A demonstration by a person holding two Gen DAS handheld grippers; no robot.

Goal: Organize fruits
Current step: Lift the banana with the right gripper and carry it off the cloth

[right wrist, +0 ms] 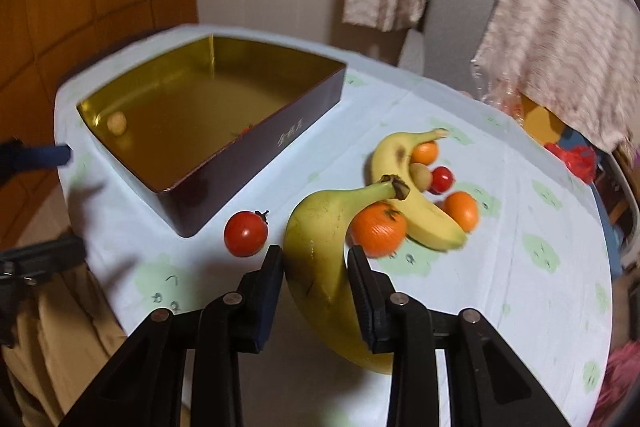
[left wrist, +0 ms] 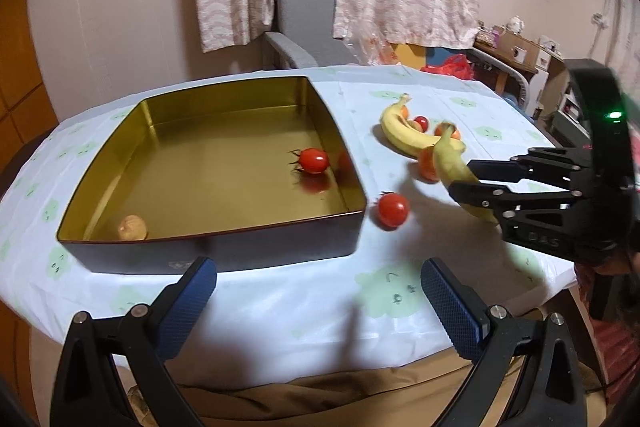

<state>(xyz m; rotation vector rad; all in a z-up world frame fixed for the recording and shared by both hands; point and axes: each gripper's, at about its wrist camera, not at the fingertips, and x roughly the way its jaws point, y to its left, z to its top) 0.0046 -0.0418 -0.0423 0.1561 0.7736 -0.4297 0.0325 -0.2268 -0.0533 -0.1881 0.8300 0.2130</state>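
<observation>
From the left wrist we see our left gripper (left wrist: 318, 291) hanging wide apart and empty over the near table edge, just before the gold-lined tin (left wrist: 120, 163), which holds a tomato (left wrist: 313, 160) and a small pale fruit (left wrist: 132, 227); another tomato (left wrist: 393, 209) lies just right of the tin. From the right wrist our right gripper (right wrist: 314, 267) has its pads pressed on a greenish banana (right wrist: 316, 251), beside a second banana (right wrist: 416, 199) and an orange fruit (right wrist: 378, 233).
</observation>
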